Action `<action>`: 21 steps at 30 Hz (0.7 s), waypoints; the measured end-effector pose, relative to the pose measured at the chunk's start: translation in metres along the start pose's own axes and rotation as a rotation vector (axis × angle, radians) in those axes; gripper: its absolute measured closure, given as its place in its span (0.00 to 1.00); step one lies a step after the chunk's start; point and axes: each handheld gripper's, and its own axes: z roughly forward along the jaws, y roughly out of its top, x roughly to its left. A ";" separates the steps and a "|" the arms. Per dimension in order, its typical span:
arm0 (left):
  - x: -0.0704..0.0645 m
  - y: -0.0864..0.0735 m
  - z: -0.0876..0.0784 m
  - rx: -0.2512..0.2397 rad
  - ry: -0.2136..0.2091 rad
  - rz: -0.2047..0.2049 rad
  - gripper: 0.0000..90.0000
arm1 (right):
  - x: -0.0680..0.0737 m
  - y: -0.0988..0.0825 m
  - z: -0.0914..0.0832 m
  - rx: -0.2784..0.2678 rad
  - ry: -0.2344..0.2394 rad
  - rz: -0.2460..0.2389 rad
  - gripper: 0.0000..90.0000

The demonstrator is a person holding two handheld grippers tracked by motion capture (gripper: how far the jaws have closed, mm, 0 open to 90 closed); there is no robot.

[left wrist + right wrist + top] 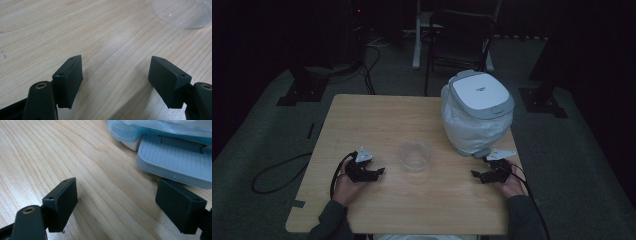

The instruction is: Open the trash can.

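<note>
A white and grey pedal bin with a plastic bag liner stands at the table's right. Its grey foot pedal lies just ahead of my right gripper, whose jaws stand wide apart over bare wood. A clear plastic bowl sits in the middle of the table, and its rim shows at the upper right in the left gripper view. My left gripper rests on the table to the left of the bowl, open and empty. My right gripper rests near the bin's base.
The wooden table has bare room at the back and left. Behind it stand a dark chair and stand legs, with cables on the carpet.
</note>
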 end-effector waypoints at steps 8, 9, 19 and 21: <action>0.000 0.000 0.000 0.000 0.003 -0.004 0.32 | 0.002 0.000 0.001 0.012 0.000 0.001 0.13; 0.000 0.000 0.000 0.000 0.003 -0.004 0.32 | 0.002 0.000 0.000 0.012 0.000 0.001 0.13; 0.000 0.000 0.000 0.000 0.003 -0.005 0.32 | 0.004 -0.001 -0.002 -0.007 0.011 -0.009 0.24; 0.000 0.000 0.000 0.000 0.003 -0.004 0.32 | 0.004 -0.002 -0.002 -0.010 0.006 -0.003 0.26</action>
